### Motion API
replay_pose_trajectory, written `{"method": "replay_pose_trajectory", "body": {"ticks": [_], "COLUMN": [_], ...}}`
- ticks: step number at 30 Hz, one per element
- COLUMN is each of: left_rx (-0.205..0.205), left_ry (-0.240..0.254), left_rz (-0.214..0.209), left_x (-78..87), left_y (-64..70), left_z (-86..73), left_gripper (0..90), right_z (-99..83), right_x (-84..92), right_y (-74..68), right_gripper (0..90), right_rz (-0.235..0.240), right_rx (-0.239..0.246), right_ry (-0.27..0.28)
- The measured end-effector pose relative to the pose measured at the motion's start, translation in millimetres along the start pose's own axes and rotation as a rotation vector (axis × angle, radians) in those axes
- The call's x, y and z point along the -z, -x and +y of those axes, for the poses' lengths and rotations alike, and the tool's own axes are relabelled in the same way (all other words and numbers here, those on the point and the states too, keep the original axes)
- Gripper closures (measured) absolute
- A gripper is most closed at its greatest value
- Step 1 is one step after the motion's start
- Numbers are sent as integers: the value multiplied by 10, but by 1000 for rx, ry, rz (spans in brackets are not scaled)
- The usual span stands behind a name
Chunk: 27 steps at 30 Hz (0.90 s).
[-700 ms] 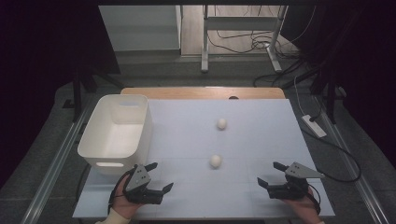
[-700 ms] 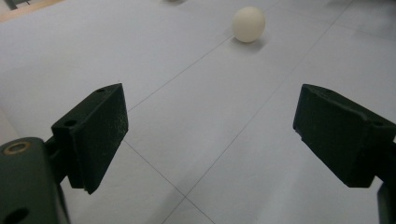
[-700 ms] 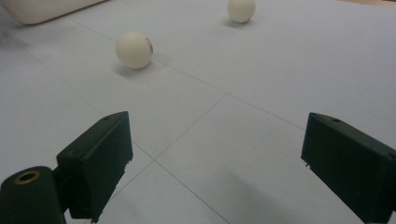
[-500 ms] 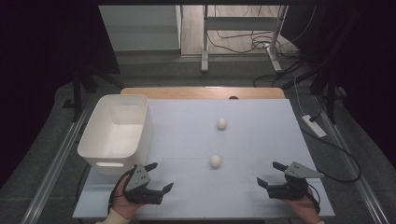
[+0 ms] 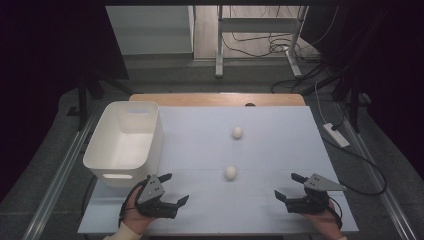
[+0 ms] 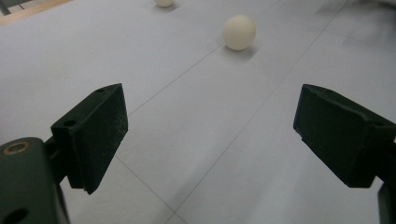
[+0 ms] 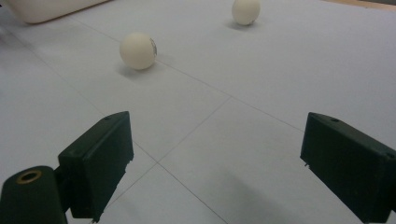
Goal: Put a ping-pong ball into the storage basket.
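My left tongs [image 5: 169,192] are resting low at the near edge of the counter [image 5: 280,150], released, with the jaws spread wide and nothing between them. My right tongs [image 5: 291,186] are doing the same at the other near corner, also released and empty. I am keeping both apart so each one is having free way to the balls. The nearer white ball [image 5: 230,172] is lying on the counter between my two hands, a little ahead of them; in the right gripper view it [image 7: 137,50] is showing a small dark mark. The farther ball [image 5: 237,132] is lying behind it, well apart. The white bin [image 5: 125,142] is standing at the left side, probably for receiving the balls.
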<state>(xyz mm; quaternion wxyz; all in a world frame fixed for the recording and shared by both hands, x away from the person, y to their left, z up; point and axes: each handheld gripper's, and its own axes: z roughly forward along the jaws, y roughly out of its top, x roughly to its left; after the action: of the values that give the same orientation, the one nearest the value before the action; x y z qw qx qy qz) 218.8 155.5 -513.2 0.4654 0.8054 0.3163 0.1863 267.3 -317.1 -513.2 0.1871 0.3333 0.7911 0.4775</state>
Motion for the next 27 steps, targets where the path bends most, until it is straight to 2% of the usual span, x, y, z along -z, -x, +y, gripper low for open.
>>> {"method": "replay_pose_trajectory", "body": {"ticks": [15,27], "left_rx": [5,-10], "left_ry": [-10,-26], "left_rz": [4,-9], "left_x": [-4,-27], "left_y": [4,59], "left_z": [50,191], "left_gripper": [112,113], "right_z": [-7,-6], "right_x": [3,7], "right_y": [5,9], "right_gripper": [98,100], "right_rz": [-2,-3], "right_rx": [2,0], "right_ry": [-8,-5]}}
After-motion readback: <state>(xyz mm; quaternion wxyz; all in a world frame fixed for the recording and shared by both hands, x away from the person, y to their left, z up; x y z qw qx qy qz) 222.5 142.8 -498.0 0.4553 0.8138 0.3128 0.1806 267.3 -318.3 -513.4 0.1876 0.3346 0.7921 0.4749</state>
